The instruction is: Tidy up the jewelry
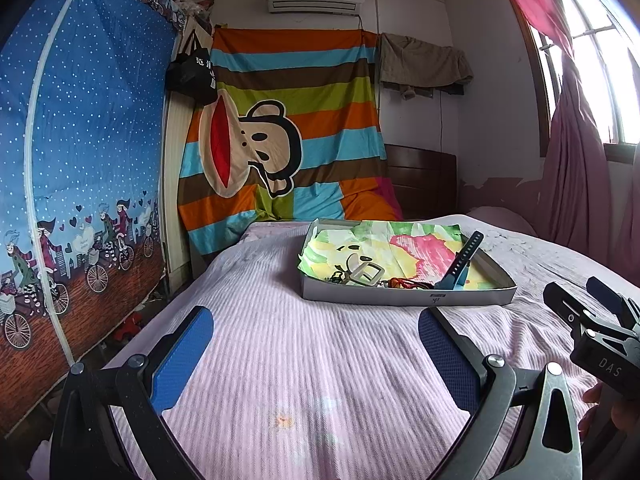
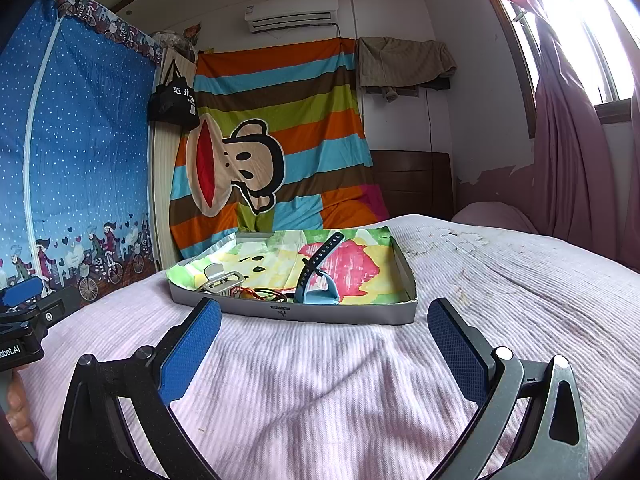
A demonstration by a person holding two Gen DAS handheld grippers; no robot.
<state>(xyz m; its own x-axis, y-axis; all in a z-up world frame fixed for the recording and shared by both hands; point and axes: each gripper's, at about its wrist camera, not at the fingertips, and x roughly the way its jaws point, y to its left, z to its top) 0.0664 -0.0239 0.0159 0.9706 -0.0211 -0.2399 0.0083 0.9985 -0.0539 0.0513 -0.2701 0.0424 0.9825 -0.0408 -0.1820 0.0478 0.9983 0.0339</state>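
Observation:
A shallow grey cardboard box (image 1: 408,297) (image 2: 360,314) lined with bright painted paper lies on the bed. In it lie a silvery hair clip (image 1: 362,270) (image 2: 222,278), a red-orange cord bracelet (image 1: 404,283) (image 2: 256,294) and a dark blue watch band (image 1: 464,258) (image 2: 316,270) with a light blue part. My left gripper (image 1: 316,344) is open and empty, short of the box's near wall. My right gripper (image 2: 326,340) is open and empty, also just short of the box; it shows in the left wrist view (image 1: 592,312).
The pink ribbed bedspread (image 1: 280,360) (image 2: 500,280) covers the bed. A blue fabric wardrobe (image 1: 80,160) stands left. A striped monkey sheet (image 1: 288,128) hangs behind. A pink curtain (image 2: 572,168) and window are at right. A dark headboard (image 2: 412,184) is beyond the box.

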